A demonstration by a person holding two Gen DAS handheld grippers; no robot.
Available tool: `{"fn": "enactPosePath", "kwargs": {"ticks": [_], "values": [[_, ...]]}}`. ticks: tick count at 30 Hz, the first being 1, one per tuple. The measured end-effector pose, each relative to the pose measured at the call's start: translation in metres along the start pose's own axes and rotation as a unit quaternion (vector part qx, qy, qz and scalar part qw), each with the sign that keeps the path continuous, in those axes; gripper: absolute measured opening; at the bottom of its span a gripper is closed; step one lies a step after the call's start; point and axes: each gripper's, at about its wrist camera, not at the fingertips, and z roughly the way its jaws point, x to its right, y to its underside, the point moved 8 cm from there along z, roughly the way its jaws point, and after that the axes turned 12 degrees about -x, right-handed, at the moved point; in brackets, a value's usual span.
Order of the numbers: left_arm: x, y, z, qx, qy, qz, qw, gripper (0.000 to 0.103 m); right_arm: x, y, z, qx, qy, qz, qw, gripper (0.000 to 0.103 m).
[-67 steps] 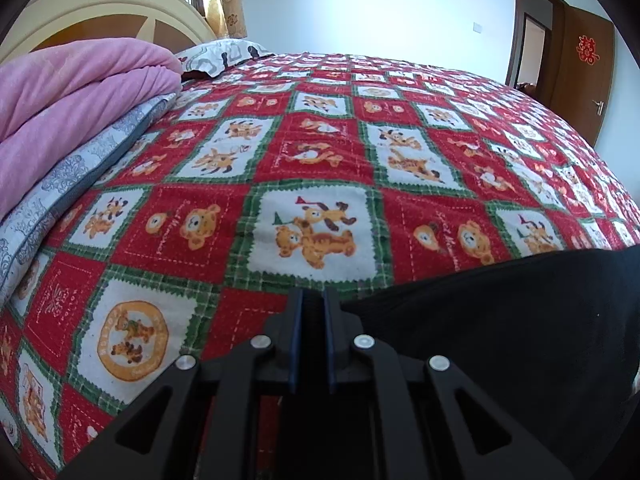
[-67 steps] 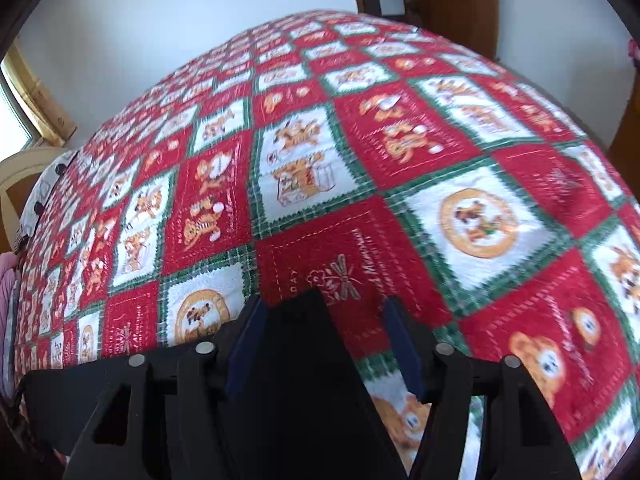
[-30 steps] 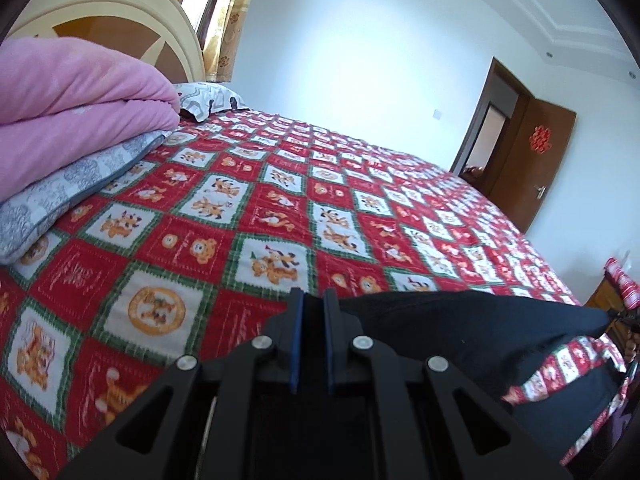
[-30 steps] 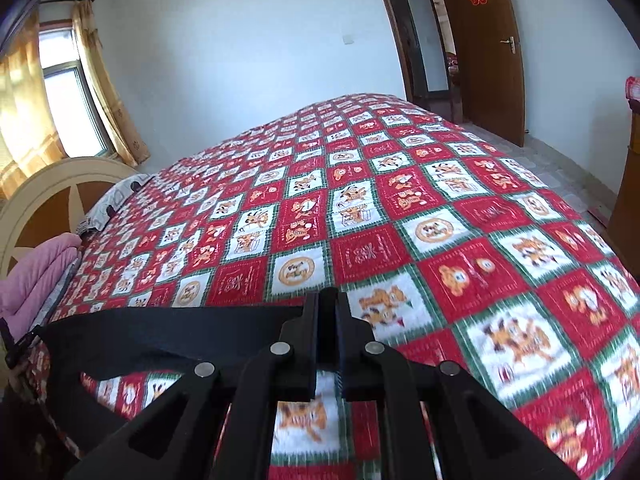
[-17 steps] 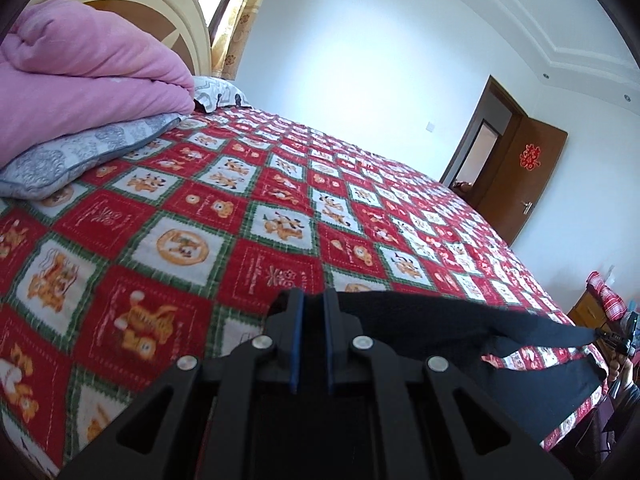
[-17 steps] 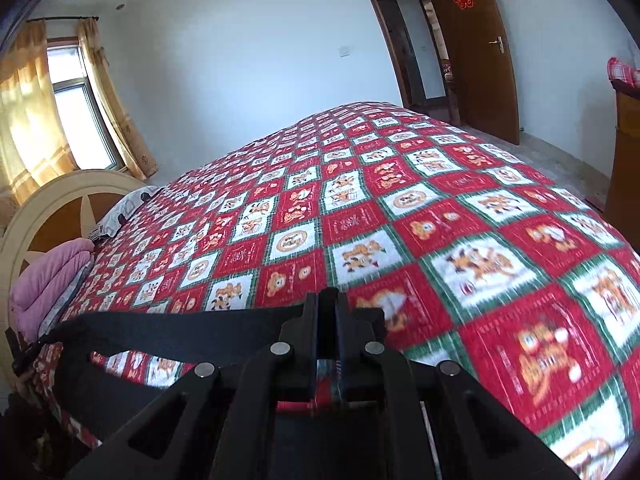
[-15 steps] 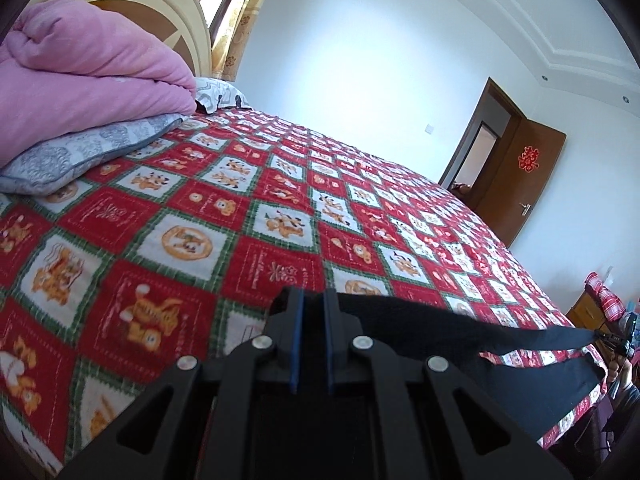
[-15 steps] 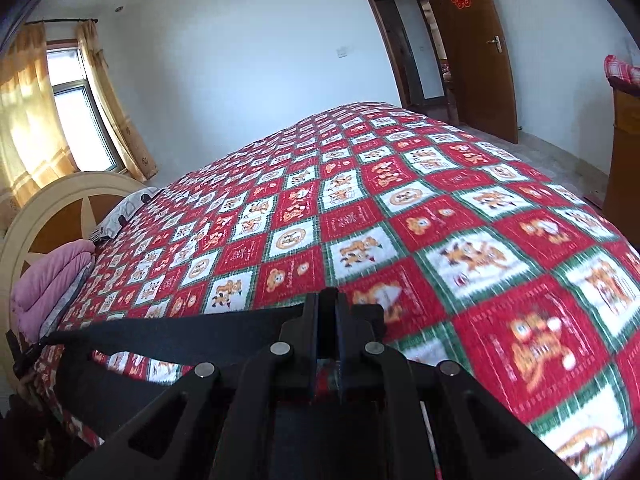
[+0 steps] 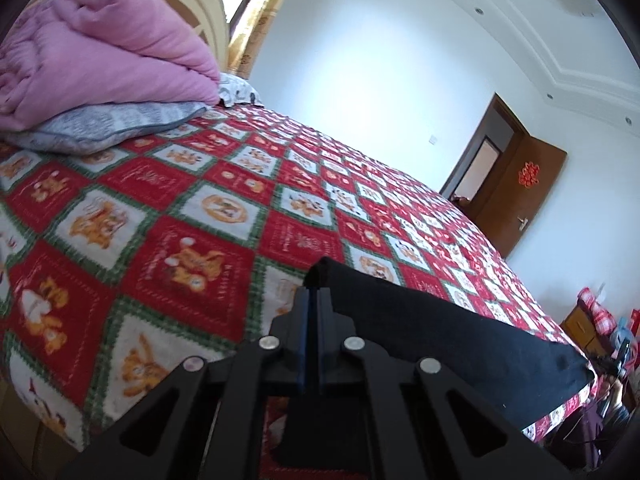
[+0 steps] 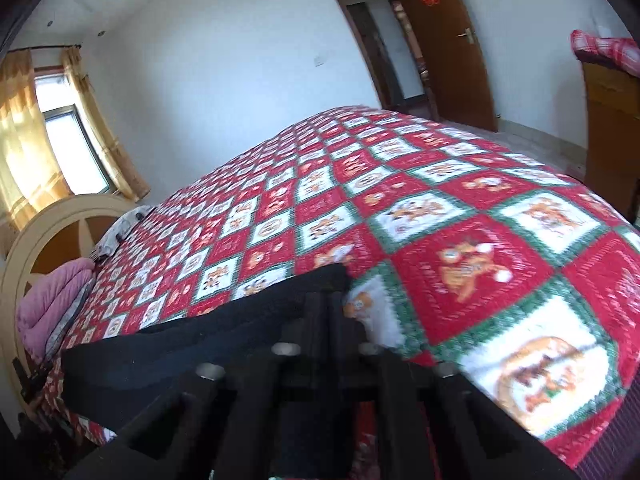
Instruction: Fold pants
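Observation:
Black pants (image 9: 440, 332) are stretched between my two grippers, above the near edge of a bed with a red, green and white patchwork quilt (image 9: 192, 208). My left gripper (image 9: 313, 296) is shut on one end of the pants. My right gripper (image 10: 326, 300) is shut on the other end; the pants (image 10: 192, 344) run off to the left in the right wrist view, which is blurred. The far end of the fabric reaches toward the other gripper (image 9: 612, 364) at the right edge of the left wrist view.
A folded pink blanket (image 9: 92, 64) lies on a grey pillow (image 9: 108, 124) by the cream headboard (image 10: 44, 232). A brown door (image 10: 440, 40) stands open at the far wall. A wooden cabinet (image 10: 612, 120) stands to the right of the bed.
Both grippers have lifted with the pants and tilted up; the pants now hang taut between them near the bed's edge. Earlier the right gripper was open around the fabric, then it shut.

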Motion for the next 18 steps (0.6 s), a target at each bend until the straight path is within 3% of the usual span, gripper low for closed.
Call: {"fn": "enactPosePath", "kwargs": {"ticks": [4,6,10,12,14,16,18], "values": [[0.001,0.011,0.005,-0.016,-0.004,0.01,0.9998,0.003,0.021,0.008,-0.002,-0.008,0.03,0.011,0.999,0.0],[0.005,0.016,0.008,-0.025,-0.008,0.019,0.9995,0.003,0.025,0.014,-0.003,-0.011,0.019,0.026,0.999,0.001],[0.018,0.019,0.016,-0.046,-0.035,0.047,0.9972,0.009,0.001,0.019,-0.009,-0.005,0.022,-0.005,1.0,0.001],[0.021,0.021,0.02,-0.054,-0.048,0.06,0.9956,0.018,-0.018,0.021,-0.009,-0.006,0.033,-0.031,0.999,0.001],[0.022,0.022,0.025,-0.062,-0.067,0.073,0.9931,0.052,-0.044,0.023,-0.007,-0.009,0.023,-0.056,0.998,0.002],[0.023,0.02,0.028,-0.055,-0.074,0.079,0.9927,0.064,-0.078,0.028,0.0,-0.017,0.012,-0.091,0.996,0.016],[0.024,0.017,0.032,-0.057,-0.071,0.081,0.9926,0.064,-0.107,0.036,0.01,-0.033,-0.004,-0.12,0.992,0.067]]}}
